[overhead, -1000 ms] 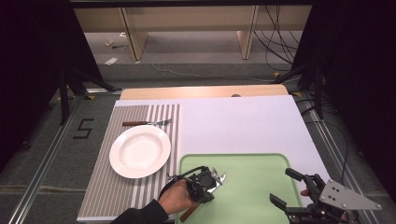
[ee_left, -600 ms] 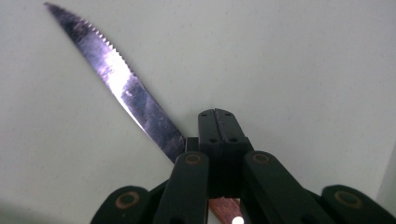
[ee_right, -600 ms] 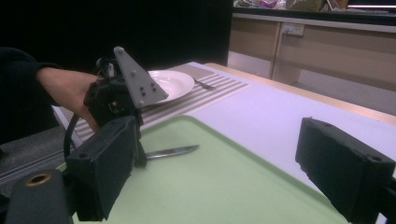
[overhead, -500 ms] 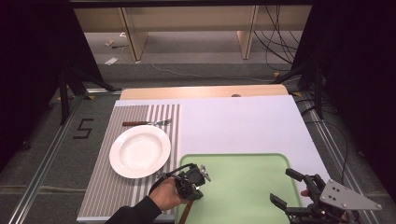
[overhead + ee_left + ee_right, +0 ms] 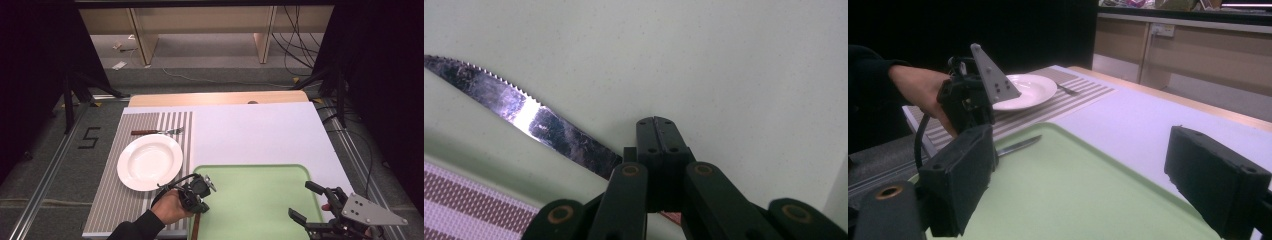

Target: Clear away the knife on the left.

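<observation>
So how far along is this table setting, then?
Done, by the look of it: a white plate sits on the striped placemat, with a fork beyond it. In hand: the left tool is shut on a serrated knife over the green tray. Left: probably laying that knife beside the plate. The right tool waits open and empty at the tray's right edge.

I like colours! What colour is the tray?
Pale green; the tray shows best in the high view.

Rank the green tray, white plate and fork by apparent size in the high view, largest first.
1. Green tray
2. White plate
3. Fork, farther from the camera, yet clearly the smallest.
</observation>
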A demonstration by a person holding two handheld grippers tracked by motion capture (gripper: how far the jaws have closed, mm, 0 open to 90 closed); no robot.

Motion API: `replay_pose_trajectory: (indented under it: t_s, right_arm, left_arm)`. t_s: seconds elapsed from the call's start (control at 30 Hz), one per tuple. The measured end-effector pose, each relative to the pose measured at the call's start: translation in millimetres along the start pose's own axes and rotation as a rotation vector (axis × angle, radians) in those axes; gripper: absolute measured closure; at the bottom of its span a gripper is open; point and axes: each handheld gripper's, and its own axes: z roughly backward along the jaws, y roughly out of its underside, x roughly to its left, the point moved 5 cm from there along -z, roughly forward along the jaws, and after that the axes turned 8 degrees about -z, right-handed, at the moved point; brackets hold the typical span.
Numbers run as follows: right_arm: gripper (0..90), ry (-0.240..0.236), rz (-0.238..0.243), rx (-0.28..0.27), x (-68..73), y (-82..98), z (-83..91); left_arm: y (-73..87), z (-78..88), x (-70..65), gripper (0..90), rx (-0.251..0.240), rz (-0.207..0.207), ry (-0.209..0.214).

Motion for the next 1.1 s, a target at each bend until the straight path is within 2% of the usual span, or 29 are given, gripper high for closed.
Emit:
replay_pose_trajectory:
  t_s: [0.23,0.4,0.53,0.63,0.73,0.77,0.8,0.93,1.03,1.1]
  right_arm:
    - [13.8,-0.003,0.002,0.003,0.6,0.3,0.0]
    - [13.7,-0.004,0.003,0.006,1.0,0.5,-0.3]
    - [13.7,-0.004,0.0,0.008,0.7,0.8,-0.3]
    - [13.7,-0.004,0.001,0.01,0.8,0.8,-0.4]
    - [13.8,-0.004,0.004,0.005,1.3,0.5,-0.1]
    - [13.7,-0.004,0.004,0.007,1.2,0.6,-0.1]
    - [13.8,-0.005,0.003,0.008,1.2,0.7,-0.1]
    - [13.7,-0.006,0.002,0.008,0.9,0.8,-0.1]
    - [13.8,-0.007,-0.001,0.01,1.2,1.0,-0.4]
    - [13.8,-0.006,-0.001,0.009,1.3,1.0,-0.7]
  left_arm:
    - [3.8,1.6,3.1,89.5,-0.005,0.02,0.001]
    - [4.2,1.8,3.0,89.5,-0.004,0.017,-0.002]
    - [4.3,2.3,6.4,88.6,-0.011,0.05,0.003]
    - [4.1,3.1,6.1,82.1,-0.022,0.045,0.015]
    - [1.8,5.2,3.1,71.9,-0.045,0.045,0.034]
    - [-1.2,7.2,1.5,67.0,-0.078,0.06,0.059]
    - [-3.3,8.1,1.2,62.2,-0.106,0.076,0.058]
    - [-9.0,14.7,1.7,41.6,-0.197,0.095,0.057]
    - [-12.1,20.3,1.1,33.8,-0.264,0.112,0.06]
    - [-13.0,23.0,1.1,31.4,-0.285,0.108,0.053]
